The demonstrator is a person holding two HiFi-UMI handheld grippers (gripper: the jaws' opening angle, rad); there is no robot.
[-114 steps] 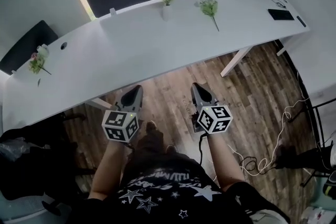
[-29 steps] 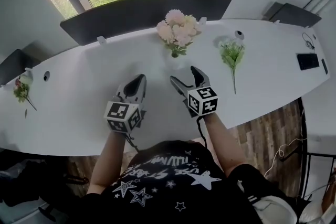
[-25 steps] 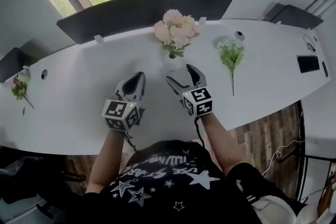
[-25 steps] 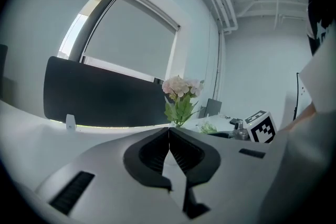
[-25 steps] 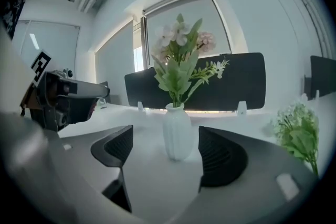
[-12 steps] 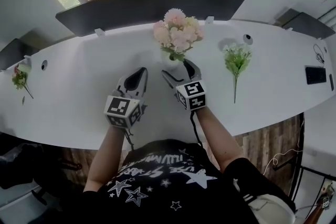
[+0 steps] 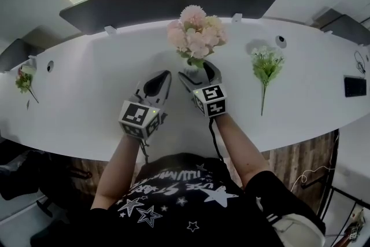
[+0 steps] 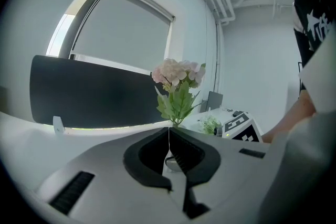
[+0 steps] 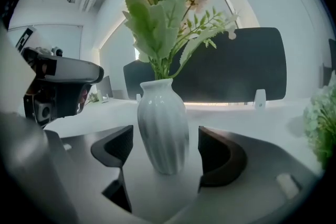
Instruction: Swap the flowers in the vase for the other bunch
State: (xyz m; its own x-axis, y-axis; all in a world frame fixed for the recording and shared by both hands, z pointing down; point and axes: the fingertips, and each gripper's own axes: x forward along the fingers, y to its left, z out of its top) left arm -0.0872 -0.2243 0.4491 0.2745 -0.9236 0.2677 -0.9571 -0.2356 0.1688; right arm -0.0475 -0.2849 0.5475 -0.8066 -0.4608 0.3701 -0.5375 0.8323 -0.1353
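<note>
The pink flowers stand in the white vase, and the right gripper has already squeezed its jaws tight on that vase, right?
Not quite. The pink flowers do stand in the white vase, but the right gripper has not squeezed it: the right gripper view shows its jaws apart, with the vase between them and a gap on each side.

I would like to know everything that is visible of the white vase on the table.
The white vase looks like glossy ceramic, with vertical ribs, a rounded belly, a narrow neck and a flared lip. It stands upright on the white table and holds pink flowers with green leaves. It sits between the open jaws of the right gripper. A gap shows on each side, so the pads do not touch it.
</note>
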